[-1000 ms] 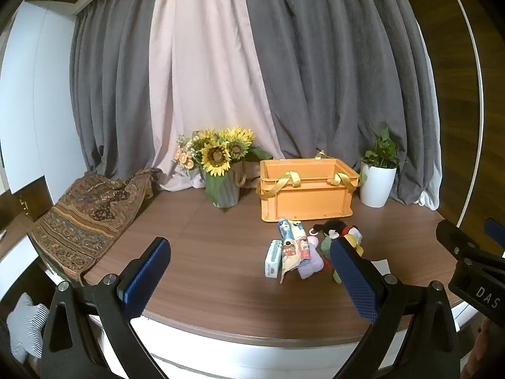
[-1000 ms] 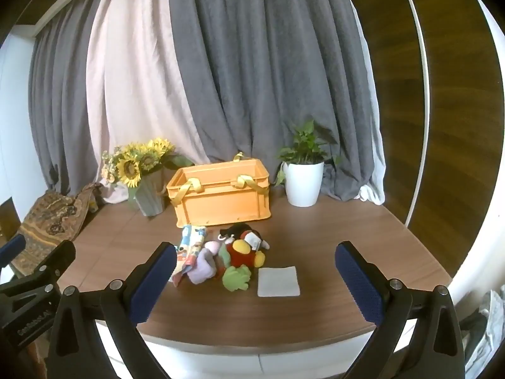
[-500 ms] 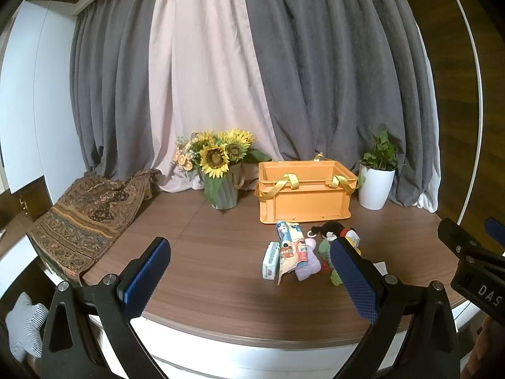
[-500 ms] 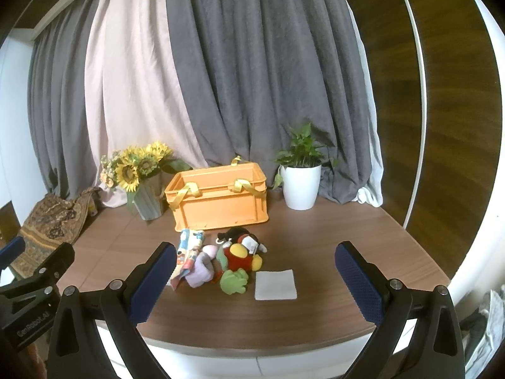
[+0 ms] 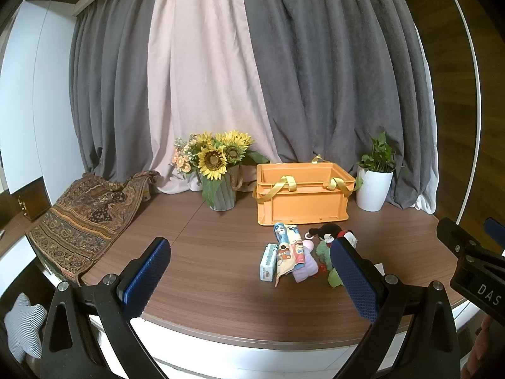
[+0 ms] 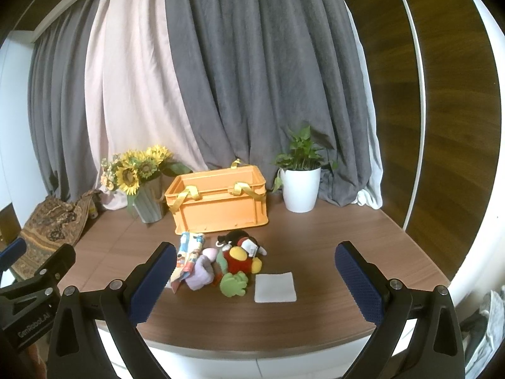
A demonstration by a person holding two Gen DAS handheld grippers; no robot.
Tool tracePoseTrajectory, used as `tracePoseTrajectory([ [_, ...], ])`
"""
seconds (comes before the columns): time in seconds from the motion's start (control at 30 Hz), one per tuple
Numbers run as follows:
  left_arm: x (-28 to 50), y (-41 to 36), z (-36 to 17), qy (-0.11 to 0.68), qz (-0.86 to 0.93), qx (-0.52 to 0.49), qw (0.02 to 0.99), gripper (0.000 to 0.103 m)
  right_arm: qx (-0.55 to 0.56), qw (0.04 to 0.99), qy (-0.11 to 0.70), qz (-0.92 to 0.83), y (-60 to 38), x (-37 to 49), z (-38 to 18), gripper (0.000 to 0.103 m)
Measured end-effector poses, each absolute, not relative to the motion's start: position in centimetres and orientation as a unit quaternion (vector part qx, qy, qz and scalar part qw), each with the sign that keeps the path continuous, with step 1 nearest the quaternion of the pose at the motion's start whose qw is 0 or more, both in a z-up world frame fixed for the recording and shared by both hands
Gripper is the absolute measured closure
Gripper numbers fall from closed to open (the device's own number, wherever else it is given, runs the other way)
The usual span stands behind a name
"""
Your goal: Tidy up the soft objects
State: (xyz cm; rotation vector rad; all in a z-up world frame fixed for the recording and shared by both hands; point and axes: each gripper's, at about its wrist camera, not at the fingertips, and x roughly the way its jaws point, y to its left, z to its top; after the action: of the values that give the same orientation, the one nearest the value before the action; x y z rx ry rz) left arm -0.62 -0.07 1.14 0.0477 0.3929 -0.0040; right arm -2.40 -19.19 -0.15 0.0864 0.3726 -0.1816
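Observation:
An orange crate with yellow strap handles stands at the back of the wooden table. In front of it lies a pile of soft things: a printed cloth, a lilac plush, a red, yellow and green plush toy, a black plush, and a small tissue pack. A white folded cloth lies right of the pile. My left gripper and right gripper are both open and empty, held above the table's near edge.
A vase of sunflowers stands left of the crate and a white potted plant right of it. A patterned brown cloth drapes over the table's left end. Grey and pink curtains hang behind.
Both grippers have risen slightly, so the table's objects sit a little lower in both views. Nothing on the table has moved.

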Motion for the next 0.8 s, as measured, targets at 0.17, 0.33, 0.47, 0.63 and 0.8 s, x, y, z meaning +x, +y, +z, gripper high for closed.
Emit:
tracePoseTrajectory([
  [0.17,-0.65,-0.05,1.07,0.195,-0.003,0.023,0.980,0.000,0.044,0.978,0.183,-0.090,-19.26,-2.53,-0.21,0.001],
  [0.33,-0.68,-0.10,1.00,0.195,-0.002,0.023,0.981,0.000,0.043,0.978,0.184,-0.089,-19.23,-2.53,-0.16,0.001],
  [0.47,-0.75,-0.14,1.04,0.194,-0.001,0.023,0.981,0.000,0.044,0.978,0.184,-0.090,-19.25,-2.58,-0.17,0.001],
  [0.63,-0.74,-0.15,1.08,0.194,-0.002,0.023,0.981,0.000,0.044,0.978,0.183,-0.090,-19.27,-2.62,-0.13,0.001],
  [0.8,-0.76,-0.06,0.98,0.194,-0.002,0.023,0.981,0.000,0.043,0.978,0.184,-0.090,-19.28,-2.64,-0.21,0.001],
])
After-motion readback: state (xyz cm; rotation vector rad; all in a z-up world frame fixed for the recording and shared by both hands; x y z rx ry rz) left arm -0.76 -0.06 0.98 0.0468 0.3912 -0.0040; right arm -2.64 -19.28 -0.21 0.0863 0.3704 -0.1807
